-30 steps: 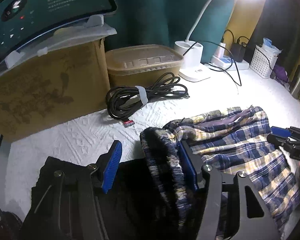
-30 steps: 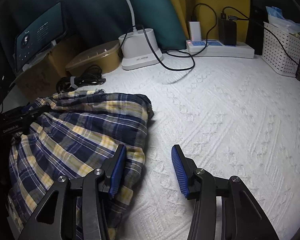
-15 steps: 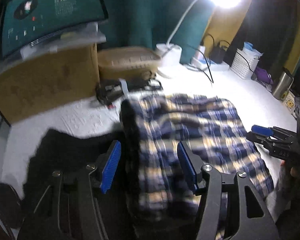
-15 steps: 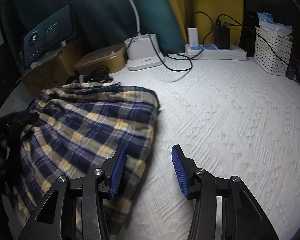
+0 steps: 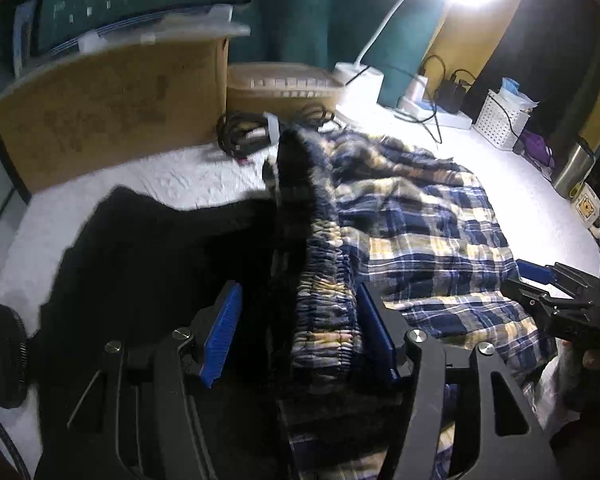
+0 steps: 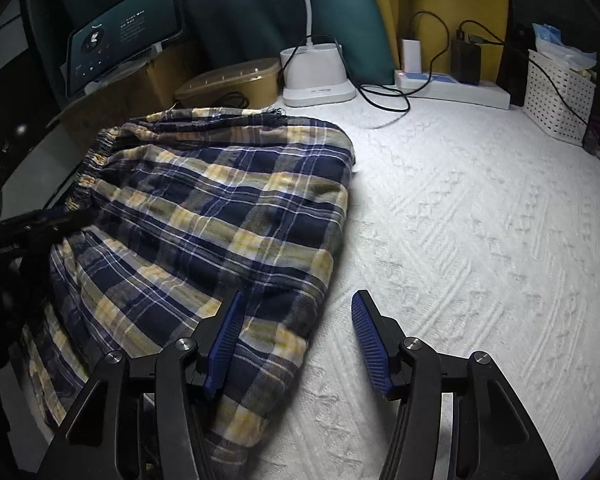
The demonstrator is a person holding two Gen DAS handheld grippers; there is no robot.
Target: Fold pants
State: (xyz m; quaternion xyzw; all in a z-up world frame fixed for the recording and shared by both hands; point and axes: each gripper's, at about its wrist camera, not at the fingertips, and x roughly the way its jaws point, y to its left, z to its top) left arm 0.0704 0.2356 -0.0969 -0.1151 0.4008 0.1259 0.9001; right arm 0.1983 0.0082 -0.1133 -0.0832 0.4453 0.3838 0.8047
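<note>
Your left gripper (image 5: 300,340) stands released around the pants' (image 6: 220,208) ruched elastic waistband. Soft plaid cloth lies folded on the knobbly white bedspread (image 6: 480,240); your right gripper (image 6: 296,344), just widening, straddles its edge, gripping nothing.

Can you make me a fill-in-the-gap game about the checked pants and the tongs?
1. The plaid pants lie on a ______ bedspread.
2. The pads on the right tongs are coloured ______.
3. The pants' gathered ______ stands between the pads of the left tongs.
4. The white basket stands at the far ______ of the right view.

Missing words: white; blue; waistband; right
</note>
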